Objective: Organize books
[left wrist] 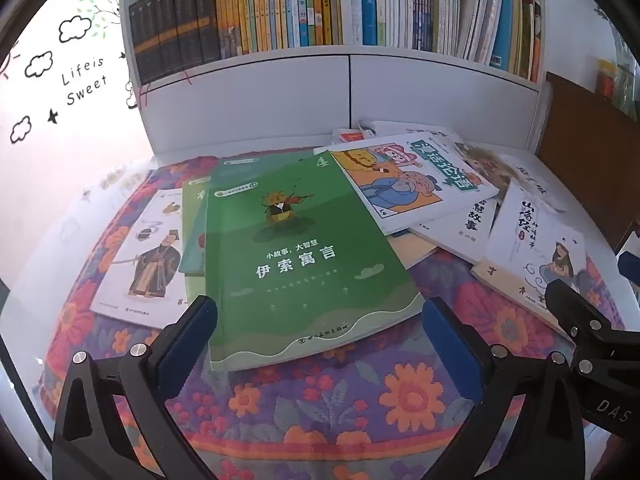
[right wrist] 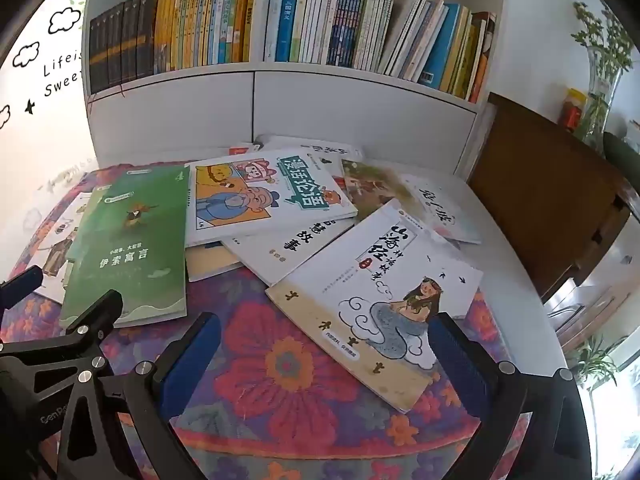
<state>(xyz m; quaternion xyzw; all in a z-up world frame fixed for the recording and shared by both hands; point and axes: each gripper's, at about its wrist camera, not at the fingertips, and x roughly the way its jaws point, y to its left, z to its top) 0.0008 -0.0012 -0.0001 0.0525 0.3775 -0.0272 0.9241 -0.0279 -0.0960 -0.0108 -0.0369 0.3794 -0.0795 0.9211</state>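
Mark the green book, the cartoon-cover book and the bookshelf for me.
green book [left wrist: 304, 248], left wrist view, middle of its front cover.
cartoon-cover book [right wrist: 264, 196], right wrist view, centre of its illustrated cover.
bookshelf [right wrist: 360, 104], right wrist view, white lower front panel.

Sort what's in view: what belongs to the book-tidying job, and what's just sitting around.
Job: green book; cartoon-cover book; white book with the mermaid drawing; bookshelf; left gripper and right gripper, both open.

Lying about: glass vase with greenery; floral cloth; wall stickers.
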